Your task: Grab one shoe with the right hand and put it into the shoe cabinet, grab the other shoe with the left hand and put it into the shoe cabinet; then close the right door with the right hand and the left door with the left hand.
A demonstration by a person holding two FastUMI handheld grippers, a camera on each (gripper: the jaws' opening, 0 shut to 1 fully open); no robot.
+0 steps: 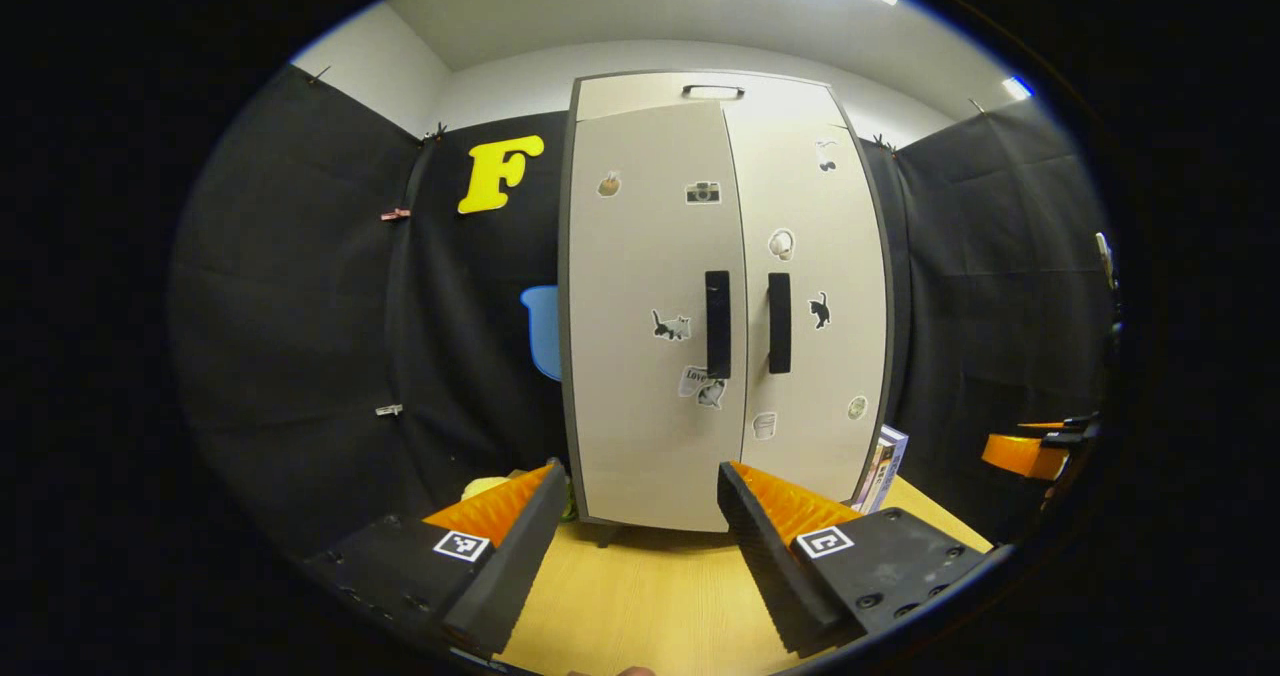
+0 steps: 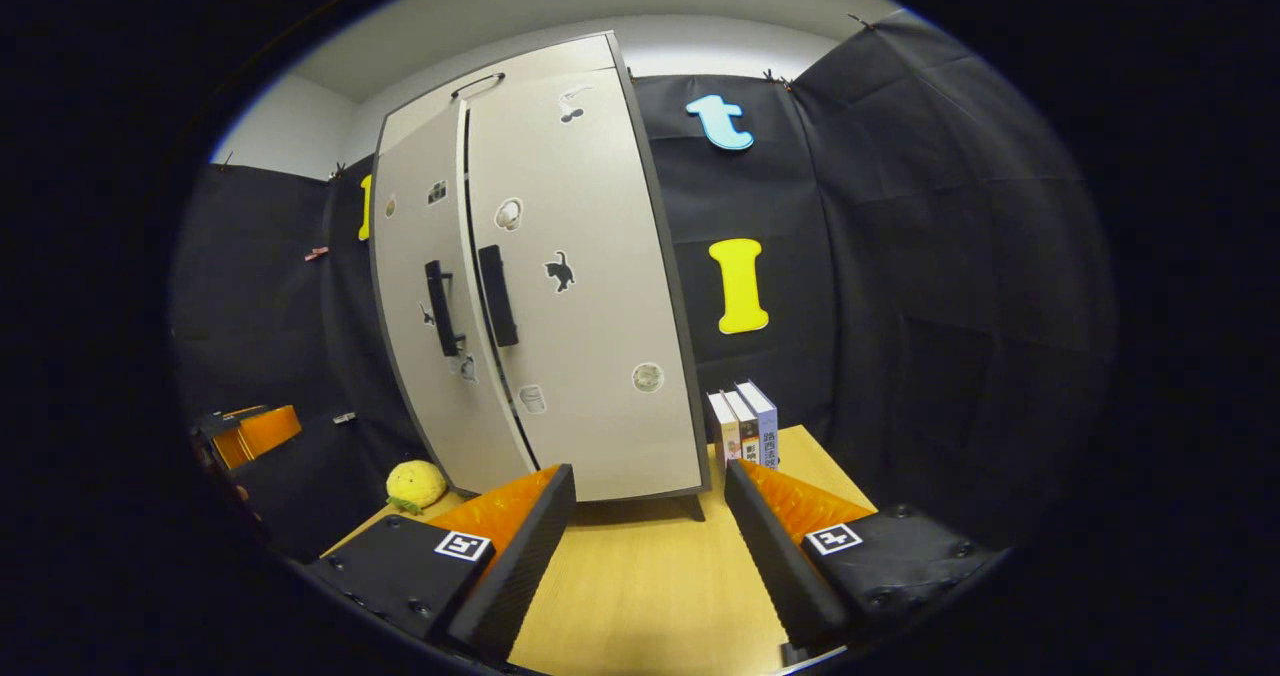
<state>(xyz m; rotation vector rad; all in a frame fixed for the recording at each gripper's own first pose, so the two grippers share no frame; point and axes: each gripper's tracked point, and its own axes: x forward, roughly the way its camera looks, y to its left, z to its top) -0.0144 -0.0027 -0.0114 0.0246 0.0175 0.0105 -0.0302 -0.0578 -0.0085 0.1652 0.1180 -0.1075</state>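
Both doors [image 1: 655, 306] of the cabinet [image 2: 540, 286] at frame centre look shut, with no shoes to be seen. The left tool [image 1: 635, 516] and right tool [image 2: 650, 516] gape wide, empty. Risk: a door springing ajar if unlatched. The right gripper view adds books [image 2: 742, 424] and a yellow toy [image 2: 415, 484] on the surface [image 2: 640, 596].

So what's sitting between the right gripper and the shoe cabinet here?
Nothing: in the right gripper view, bare wooden tabletop runs from the open right gripper to the shoe cabinet. The books and yellow plush toy stand off to either side.
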